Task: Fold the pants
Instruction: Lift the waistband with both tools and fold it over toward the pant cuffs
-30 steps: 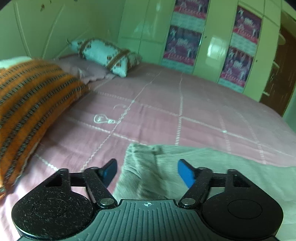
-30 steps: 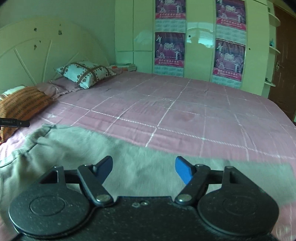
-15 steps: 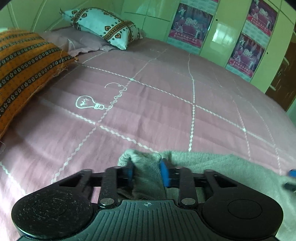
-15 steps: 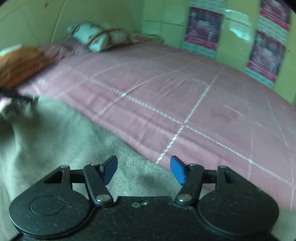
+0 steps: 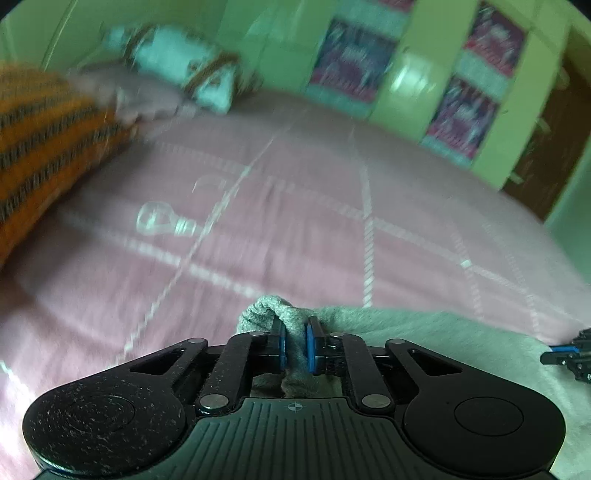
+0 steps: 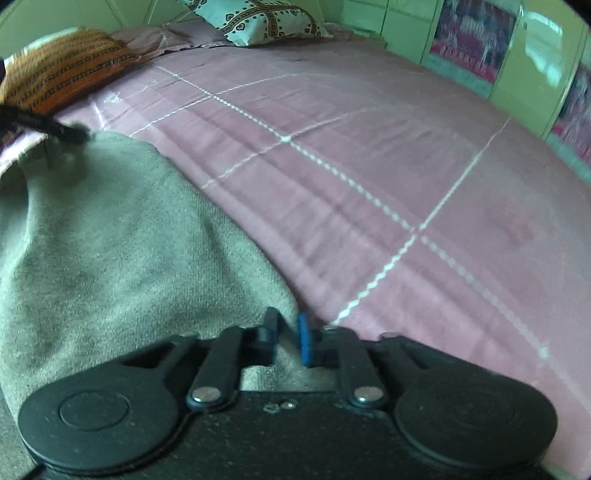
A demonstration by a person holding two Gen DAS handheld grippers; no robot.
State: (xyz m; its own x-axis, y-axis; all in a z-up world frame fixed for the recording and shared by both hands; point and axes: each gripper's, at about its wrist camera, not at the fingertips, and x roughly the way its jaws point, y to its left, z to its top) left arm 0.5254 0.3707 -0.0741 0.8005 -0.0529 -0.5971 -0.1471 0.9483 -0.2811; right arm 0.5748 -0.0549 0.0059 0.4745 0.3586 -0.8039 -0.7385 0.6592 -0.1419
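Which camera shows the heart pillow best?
The right wrist view: the heart pillow is sharp there, with its little hearts and brown bands plain, though its top is cut off. In the left wrist view it shows whole but badly blurred.

No legible text, label, brand or number appears in either view. The posters (image 5: 354, 62) on the wardrobe doors (image 5: 406, 74) behind the bed (image 5: 332, 221) carry print too blurred to read. The only sign is a white light-bulb motif (image 5: 162, 223) drawn on the pink bedsheet, near the orange striped pillow (image 5: 44, 140).
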